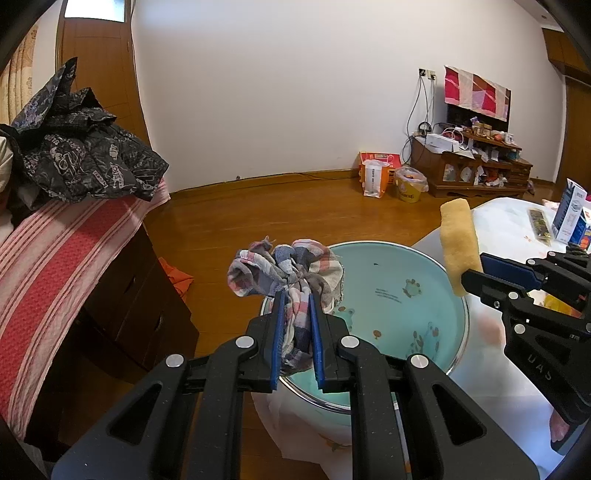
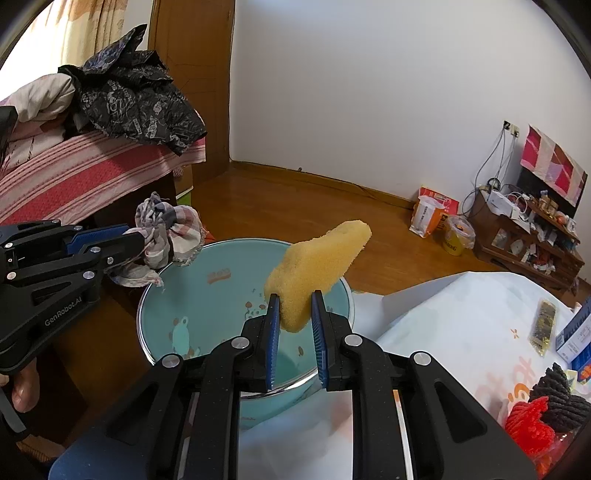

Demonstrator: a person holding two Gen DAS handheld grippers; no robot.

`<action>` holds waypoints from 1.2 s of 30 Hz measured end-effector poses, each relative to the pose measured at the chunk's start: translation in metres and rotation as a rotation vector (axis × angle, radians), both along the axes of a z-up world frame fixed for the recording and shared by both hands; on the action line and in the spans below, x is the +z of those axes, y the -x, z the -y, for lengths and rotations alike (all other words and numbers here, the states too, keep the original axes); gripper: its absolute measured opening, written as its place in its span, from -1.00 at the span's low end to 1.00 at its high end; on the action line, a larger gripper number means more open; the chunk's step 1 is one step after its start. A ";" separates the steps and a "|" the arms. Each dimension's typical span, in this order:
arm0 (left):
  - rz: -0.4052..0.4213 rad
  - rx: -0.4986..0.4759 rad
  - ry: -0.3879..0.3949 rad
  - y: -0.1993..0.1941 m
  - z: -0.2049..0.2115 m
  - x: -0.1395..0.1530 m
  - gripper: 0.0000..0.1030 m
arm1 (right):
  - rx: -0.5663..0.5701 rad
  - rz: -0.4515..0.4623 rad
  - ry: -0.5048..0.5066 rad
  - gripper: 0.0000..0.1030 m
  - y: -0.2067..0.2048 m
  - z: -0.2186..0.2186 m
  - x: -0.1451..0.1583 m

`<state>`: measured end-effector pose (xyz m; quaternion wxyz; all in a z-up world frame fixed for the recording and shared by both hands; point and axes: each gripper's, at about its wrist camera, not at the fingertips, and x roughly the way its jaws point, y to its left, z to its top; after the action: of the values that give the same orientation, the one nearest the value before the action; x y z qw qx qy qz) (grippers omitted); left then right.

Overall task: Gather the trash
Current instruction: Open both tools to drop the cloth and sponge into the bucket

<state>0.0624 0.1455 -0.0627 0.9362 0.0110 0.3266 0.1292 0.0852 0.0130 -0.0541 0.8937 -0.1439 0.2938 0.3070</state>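
Checked rag (image 1: 291, 277) clamped in left hand-held gripper (image 1: 295, 299) | sponge (image 2: 314, 269) clamped in right hand-held gripper (image 2: 294, 301) | over basin (image 2: 221, 266)

- The right gripper (image 2: 294, 297) pinches a yellow sponge (image 2: 314, 269) between its fingers (image 2: 272, 314).
- A basin (image 2: 192, 288) sits below the fingertips.
- Left of them, the left gripper (image 2: 133, 242) clamps a checked rag (image 2: 168, 236).

You're in a home, a lived-in bedroom or living room: wooden floor (image 1: 295, 206), plain white wall (image 1: 295, 92), bed with striped pink-red cover (image 1: 55, 266) and a dark jacket (image 1: 88, 155) dumped on it, low wooden cabinet (image 1: 476, 170) cluttered with cables and knick-knacks, wooden door (image 1: 99, 66), curtain (image 2: 92, 26).
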 end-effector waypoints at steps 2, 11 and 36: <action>0.000 0.000 0.001 0.000 0.000 0.000 -0.74 | 0.000 -0.001 0.000 -0.65 0.000 0.000 0.000; -0.004 -0.005 0.003 -0.002 0.003 -0.002 -0.71 | 0.015 -0.009 0.017 -0.65 0.001 -0.006 -0.004; -0.046 -0.122 0.025 0.002 0.050 -0.011 0.13 | -0.222 0.049 0.003 -0.13 0.035 0.094 0.026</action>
<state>0.0603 0.0953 -0.0736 0.9347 0.0220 0.3482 0.0674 0.0502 -0.0814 -0.0281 0.9289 -0.1194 0.2864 0.2020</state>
